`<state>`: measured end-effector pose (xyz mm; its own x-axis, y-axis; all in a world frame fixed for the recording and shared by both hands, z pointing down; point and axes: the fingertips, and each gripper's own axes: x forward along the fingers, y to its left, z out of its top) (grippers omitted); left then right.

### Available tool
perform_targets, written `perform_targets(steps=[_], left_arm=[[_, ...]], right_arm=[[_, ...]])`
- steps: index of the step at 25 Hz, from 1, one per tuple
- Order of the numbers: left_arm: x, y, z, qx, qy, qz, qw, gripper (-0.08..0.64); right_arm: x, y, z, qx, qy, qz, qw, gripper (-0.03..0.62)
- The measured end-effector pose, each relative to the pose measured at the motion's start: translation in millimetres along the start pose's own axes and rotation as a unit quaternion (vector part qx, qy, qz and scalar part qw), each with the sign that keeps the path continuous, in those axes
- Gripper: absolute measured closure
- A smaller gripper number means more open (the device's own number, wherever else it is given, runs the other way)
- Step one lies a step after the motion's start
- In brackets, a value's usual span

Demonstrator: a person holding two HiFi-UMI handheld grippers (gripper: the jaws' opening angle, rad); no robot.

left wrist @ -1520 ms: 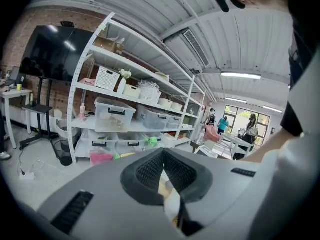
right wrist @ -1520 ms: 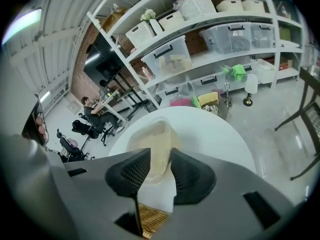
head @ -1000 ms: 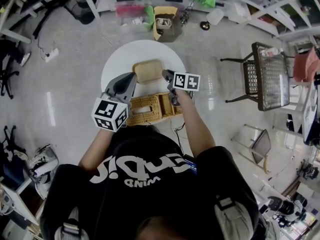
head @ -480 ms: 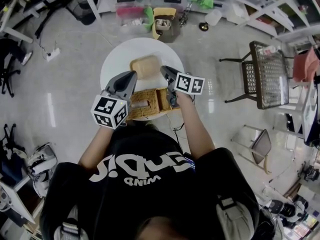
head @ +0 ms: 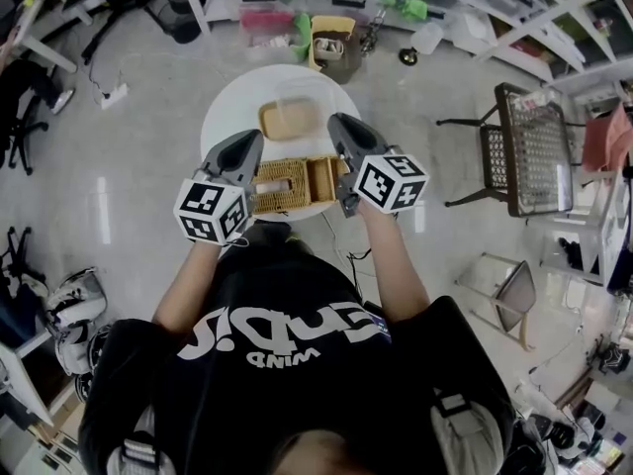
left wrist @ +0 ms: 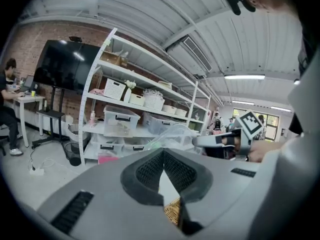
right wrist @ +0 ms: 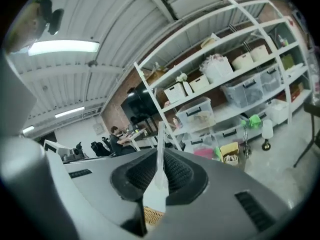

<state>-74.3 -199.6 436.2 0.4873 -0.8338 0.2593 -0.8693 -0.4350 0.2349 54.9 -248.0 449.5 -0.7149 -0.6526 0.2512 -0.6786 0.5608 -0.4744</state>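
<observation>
— Right gripper view first: what does the right tool (right wrist: pixel 160 154) have?

— It is clenched on a thin wall of the clear container (right wrist: pixel 161 139), which stands upright between the pads. A moment ago that camera looked down onto the round worktop (head: pixel 227 107). Now it faces the shelving (right wrist: pixel 225 115), so the tool has tipped up.

— And the left tool (left wrist: pixel 163 153)?

— Closed tip to tip, as before, with nothing visibly caught. The clear plastic bulges just beyond it and reaches across to the other tool.

— What do you make of that?

— I judge the container is coming up off the worktop, carried from its right side. In the head view both tools loom larger than half a second ago.

— How does the container look?

— Glassy and thin-walled, its outline hard to trace. A tan slab (head: pixel 289 122) shows through it, over the worktop's far half. Closer in, the wicker basket (head: pixel 297 181) sits at the near edge, between the tools.
</observation>
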Motion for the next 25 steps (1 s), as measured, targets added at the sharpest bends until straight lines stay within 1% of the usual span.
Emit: perform_targets(steps=[4, 8, 13, 16, 18, 21, 25], left_arm=[[-15, -14, -4, 0.004, -0.006, 0.01, 0.9999, 0.563], [-28, -30, -7, 0.009, -0.009, 0.014, 0.9998, 0.563], [-51, -40, -7, 0.007, -0.012, 0.014, 0.9998, 0.563], [-64, -40, -3, 0.011, -0.013, 0.011, 0.9998, 0.563], [-72, -40, -2, 0.019, -0.016, 0.008, 0.9997, 0.563], [-82, -36, 0, 0.027, -0.025, 0.006, 0.9993, 0.563], [-93, -32, -1, 0.031, -0.033, 0.004, 0.999, 0.563]], right_arm=[[-40, 22, 12, -0.056, -0.036, -0.005, 0.998, 0.555], [-72, 35, 13, -0.088, -0.062, -0.014, 0.994, 0.555], [-110, 54, 4, -0.093, -0.09, -0.033, 0.991, 0.555], [-127, 65, -1, -0.114, -0.123, -0.043, 0.985, 0.555], [-134, 73, -10, -0.127, -0.137, -0.047, 0.981, 0.555], [-140, 78, -25, -0.116, -0.142, -0.06, 0.981, 0.555], [-144, 75, -44, -0.109, -0.134, -0.095, 0.98, 0.555]])
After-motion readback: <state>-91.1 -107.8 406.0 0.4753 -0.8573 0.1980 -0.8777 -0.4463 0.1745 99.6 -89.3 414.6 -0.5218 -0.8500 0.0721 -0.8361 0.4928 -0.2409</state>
